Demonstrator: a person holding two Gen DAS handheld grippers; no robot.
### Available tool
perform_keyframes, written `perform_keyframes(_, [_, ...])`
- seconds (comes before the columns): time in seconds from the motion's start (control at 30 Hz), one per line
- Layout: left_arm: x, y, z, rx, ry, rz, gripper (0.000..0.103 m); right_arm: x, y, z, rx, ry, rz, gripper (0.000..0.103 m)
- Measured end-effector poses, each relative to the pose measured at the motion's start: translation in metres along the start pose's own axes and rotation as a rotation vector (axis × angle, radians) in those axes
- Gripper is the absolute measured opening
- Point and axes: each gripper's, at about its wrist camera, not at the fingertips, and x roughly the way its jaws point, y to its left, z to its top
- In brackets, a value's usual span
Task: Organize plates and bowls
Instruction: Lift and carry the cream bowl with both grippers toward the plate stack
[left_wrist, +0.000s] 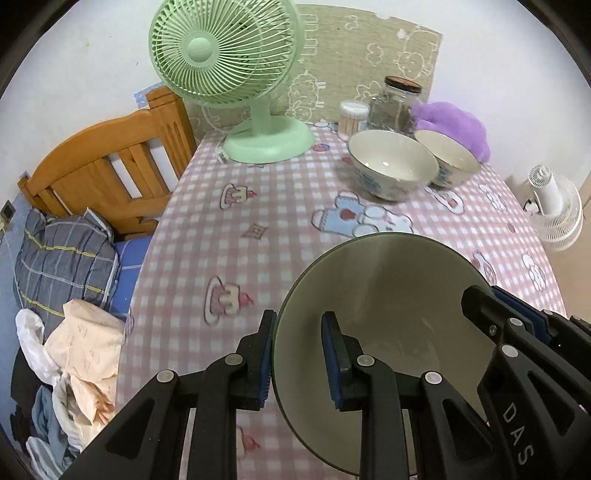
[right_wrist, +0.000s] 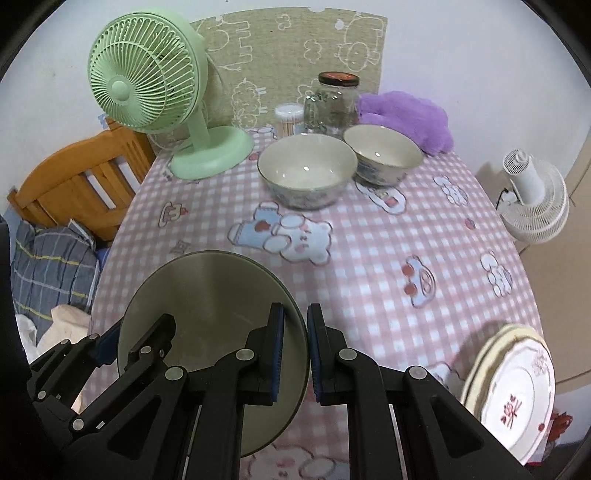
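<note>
A grey-green plate (left_wrist: 388, 295) is held above the pink checked tablecloth. My left gripper (left_wrist: 299, 354) straddles its left rim, one finger on each side, and looks closed on it. My right gripper (right_wrist: 295, 350) straddles its right rim (right_wrist: 295, 325) the same way; it also shows in the left wrist view (left_wrist: 517, 325). The plate shows in the right wrist view (right_wrist: 210, 295) too. Two floral bowls (right_wrist: 306, 170) (right_wrist: 384, 151) stand side by side at the back. A stack of white patterned plates (right_wrist: 517, 387) sits at the table's right front edge.
A green desk fan (right_wrist: 155, 92) stands at the back left. A glass jar (right_wrist: 332, 103), a toothpick box (right_wrist: 288, 118) and a purple plush (right_wrist: 406, 118) are behind the bowls. A wooden bed frame (left_wrist: 110, 166) is left; a white fan (right_wrist: 532, 199) is right.
</note>
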Motion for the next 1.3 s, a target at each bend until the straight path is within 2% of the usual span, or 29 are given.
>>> perform_keyframes(0.37, [-0.011,-0.046,-0.056,-0.009,0.077,-0.002,0.022,-0.017,-0.048,-0.057,-0.026,0.071,0.012,0.016])
perform_keyframes(0.67, [-0.018,-0.076,-0.084,-0.043,0.104,0.006,0.022,-0.023,-0.078,-0.081,-0.061,0.091,0.029,0.016])
perform_keyframes(1.0, [-0.013,-0.093,-0.098,-0.058,0.131,0.030,0.022,-0.013,-0.097,-0.092,-0.076,0.131,0.049,0.016])
perform_keyframes(1.3, [-0.011,-0.097,-0.095,-0.058,0.086,0.060,0.022,-0.001,-0.096,-0.091,-0.104,0.104,0.040,0.016])
